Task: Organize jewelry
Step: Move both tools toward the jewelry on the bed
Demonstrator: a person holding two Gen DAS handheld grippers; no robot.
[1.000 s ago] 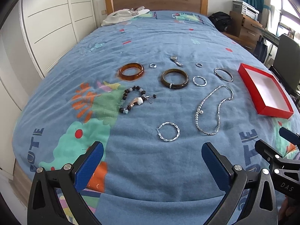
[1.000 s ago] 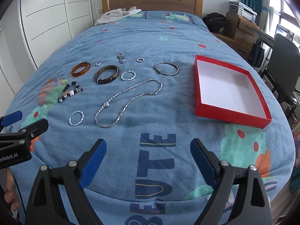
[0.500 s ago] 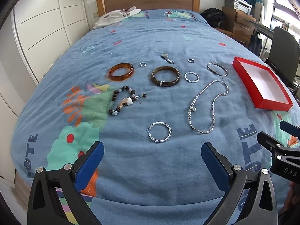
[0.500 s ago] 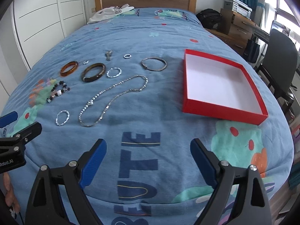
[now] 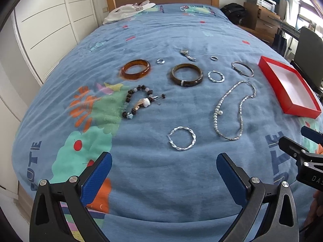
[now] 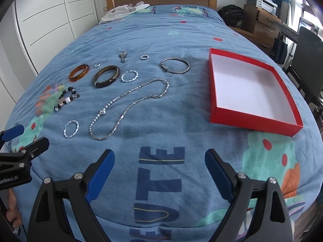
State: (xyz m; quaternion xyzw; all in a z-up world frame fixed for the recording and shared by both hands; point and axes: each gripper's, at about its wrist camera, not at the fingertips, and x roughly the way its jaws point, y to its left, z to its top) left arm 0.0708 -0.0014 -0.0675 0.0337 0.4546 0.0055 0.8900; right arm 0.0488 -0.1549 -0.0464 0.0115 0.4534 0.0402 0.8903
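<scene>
While both the left gripper (image 5: pixel 164 162) and right gripper (image 6: pixel 159 160) hover with fingers spread wide and empty, all jewelry lies on the bed (image 6: pixel 161 30); the red box (image 6: pixel 286 92), far right, holds nothing.

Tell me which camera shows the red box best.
The right wrist view: the red box lies whole and large, its white floor visible. The left wrist view shows the red box foreshortened at the right edge.
</scene>
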